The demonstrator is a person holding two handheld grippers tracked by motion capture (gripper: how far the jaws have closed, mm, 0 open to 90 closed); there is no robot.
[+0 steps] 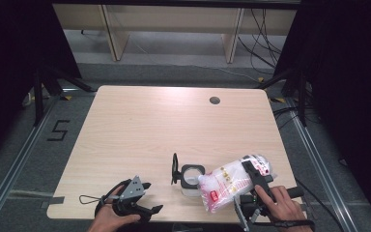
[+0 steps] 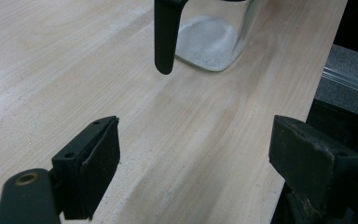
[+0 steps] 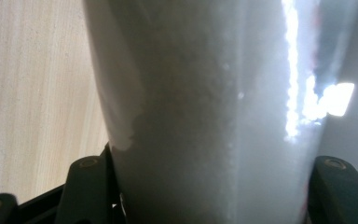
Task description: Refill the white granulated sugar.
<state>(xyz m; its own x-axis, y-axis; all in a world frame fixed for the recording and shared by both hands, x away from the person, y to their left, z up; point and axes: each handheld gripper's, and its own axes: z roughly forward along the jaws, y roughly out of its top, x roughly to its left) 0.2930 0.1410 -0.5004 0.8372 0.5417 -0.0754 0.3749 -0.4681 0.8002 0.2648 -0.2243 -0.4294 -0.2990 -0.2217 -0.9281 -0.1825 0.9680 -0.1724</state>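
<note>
One pale wooden counter [image 1: 149, 130] spreads across the middle of the high view, with a small dark round hole [image 1: 215, 100] near its upper right. Lower right on it, my right hand-held gripper [image 1: 251, 169] grasps a clear plastic bag [image 1: 232, 183] of white grains with a red label, tilted so its lower end points down and left toward the jar; in the right gripper view the bag [image 3: 205, 116] sits between my two black jaws, which press on it from both sides. Just left of the bag, touching or nearly so, a clear square jar [image 1: 192, 180] stands with its black hinged lid [image 1: 175, 169] swung open upright on its left; the left gripper view shows white grains on its bottom. At lower left my left hand-held gripper [image 1: 152, 197] is released, its jaws wide apart over bare wood.
</note>
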